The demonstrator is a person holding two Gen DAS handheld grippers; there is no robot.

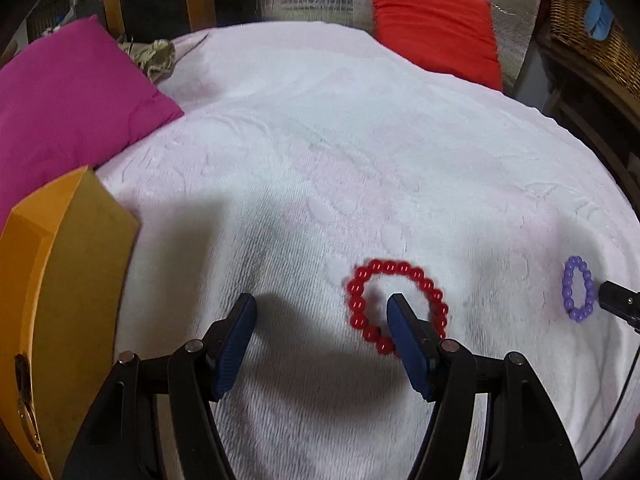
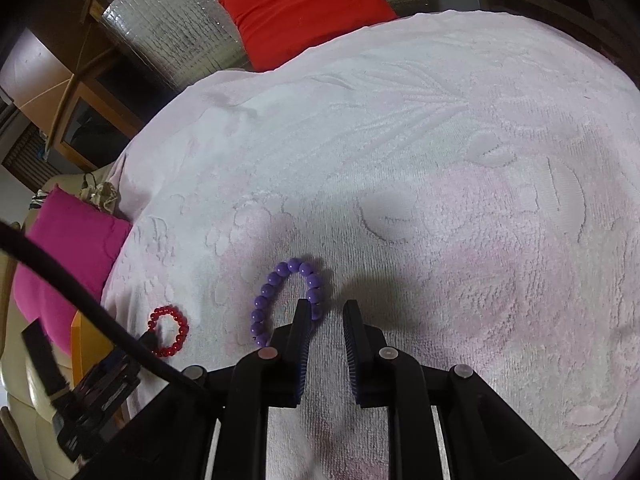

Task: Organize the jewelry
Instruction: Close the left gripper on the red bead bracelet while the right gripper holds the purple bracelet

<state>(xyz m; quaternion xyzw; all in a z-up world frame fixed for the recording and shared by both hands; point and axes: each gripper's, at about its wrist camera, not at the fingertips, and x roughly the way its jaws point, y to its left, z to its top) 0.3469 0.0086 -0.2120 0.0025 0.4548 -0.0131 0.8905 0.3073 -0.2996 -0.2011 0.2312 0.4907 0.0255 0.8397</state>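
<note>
I see two bead bracelets lying on the towel (image 1: 320,152), the larger bracelet (image 1: 396,304) left of the smaller bracelet (image 1: 577,289), well apart. A box (image 1: 60,280) stands at the towel's left edge, with a cushion (image 1: 68,96) behind it. Another cushion (image 1: 436,24) leans at the far side.

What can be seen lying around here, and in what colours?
red bracelet: one, red beads, on the towel, ringing one finger of the left gripper
purple bracelet: one, purple beads, on the towel beside the right gripper
towel: one, pale pink, covering the surface
pink cushion: one, far left
red cushion: one, far end
box: one, orange-yellow, left edge
wicker basket: one, brown, far right
left gripper: black, blue pads, jaws wide
right gripper: black, jaws narrow, nothing between them
</note>
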